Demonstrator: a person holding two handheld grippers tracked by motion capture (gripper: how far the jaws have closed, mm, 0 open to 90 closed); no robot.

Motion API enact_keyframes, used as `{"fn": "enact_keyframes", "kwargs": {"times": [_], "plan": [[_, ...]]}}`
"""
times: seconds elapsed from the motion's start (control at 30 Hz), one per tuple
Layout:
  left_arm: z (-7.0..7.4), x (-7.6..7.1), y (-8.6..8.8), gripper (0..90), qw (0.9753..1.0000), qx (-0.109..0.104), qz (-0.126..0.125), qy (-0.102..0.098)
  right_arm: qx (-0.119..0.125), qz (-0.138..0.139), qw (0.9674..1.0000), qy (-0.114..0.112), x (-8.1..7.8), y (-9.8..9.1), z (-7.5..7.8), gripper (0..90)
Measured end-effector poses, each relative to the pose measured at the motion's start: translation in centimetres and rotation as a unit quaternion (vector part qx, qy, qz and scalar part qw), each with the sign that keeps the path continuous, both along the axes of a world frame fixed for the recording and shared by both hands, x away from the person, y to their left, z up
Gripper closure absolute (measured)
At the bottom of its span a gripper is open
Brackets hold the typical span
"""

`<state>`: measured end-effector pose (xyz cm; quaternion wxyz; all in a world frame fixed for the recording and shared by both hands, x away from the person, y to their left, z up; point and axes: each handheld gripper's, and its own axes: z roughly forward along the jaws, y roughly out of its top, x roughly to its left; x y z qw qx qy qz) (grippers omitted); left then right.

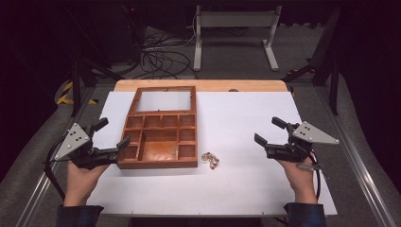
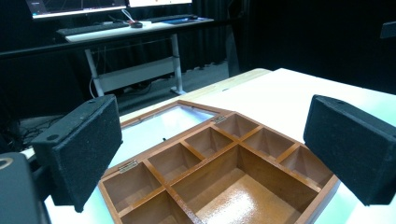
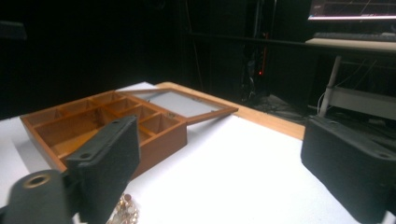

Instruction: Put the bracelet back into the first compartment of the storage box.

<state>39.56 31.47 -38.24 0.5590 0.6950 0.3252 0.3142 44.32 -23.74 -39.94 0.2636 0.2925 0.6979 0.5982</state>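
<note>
Two grippers, both spread wide and holding nothing. Left gripper point(image 1: 113, 133) at the near left corner of the wooden box point(image 1: 158, 164), one jaw tip at or just beside its left wall; contact hard to tell. Right gripper point(image 1: 268, 130) hovering over the white sheet point(image 1: 246, 118), well apart from the jewellery point(image 1: 210, 160).

Probably the step in hand: steady the box, then fetch the jewellery.
- Close the left jaws on the box wall only lightly, or simply brace against it, to stop the box from sliding on the sheet.
- Bring the right gripper in low towards the small heap, jaws either side of its middle.
- Pinch the bulk of the heap, not a loose end, lest links trail and snag on the box rim.
- Lift clear of the front wall before moving over a compartment.

Box: reddish-brown wood, a row of small compartments along the back, more down each side, one large glossy tray in the middle, all seemingly bare. Glass-paned lid point(image 1: 164, 88) folded flat open behind it. Jewellery: a small pale gold tangle of links, lying on the sheet just beside the box's near right corner, not touching it.
</note>
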Motion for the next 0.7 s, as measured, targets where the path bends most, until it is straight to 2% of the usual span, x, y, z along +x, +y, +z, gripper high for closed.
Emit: {"fn": "enact_keyframes", "kwargs": {"times": [0.13,0.27,0.4,0.5,0.7], "plan": [[0.0,0.0,-0.1,5.1,1.0,0.003,0.001,0.003,-0.013,0.004,0.9999,0.01,0.3,0.7,-0.3,20.0],[0.0,-0.1,0.0,5.1,1.0,0.003,0.001,0.002,-0.034,0.004,0.9991,0.025,0.7,2.3,-0.9,27.1],[0.0,-0.1,0.0,5.1,1.0,0.001,0.001,0.002,-0.052,0.008,0.9981,0.032,0.9,3.5,-1.3,28.9],[0.1,-0.2,0.1,5.2,1.0,0.003,0.0,0.001,-0.071,0.009,0.997,0.029,1.0,4.4,-1.8,31.8],[0.1,-0.2,0.0,5.2,1.0,0.005,-0.002,0.006,-0.087,0.03,0.9945,0.05,1.4,6.1,-2.8,31.9]]}}
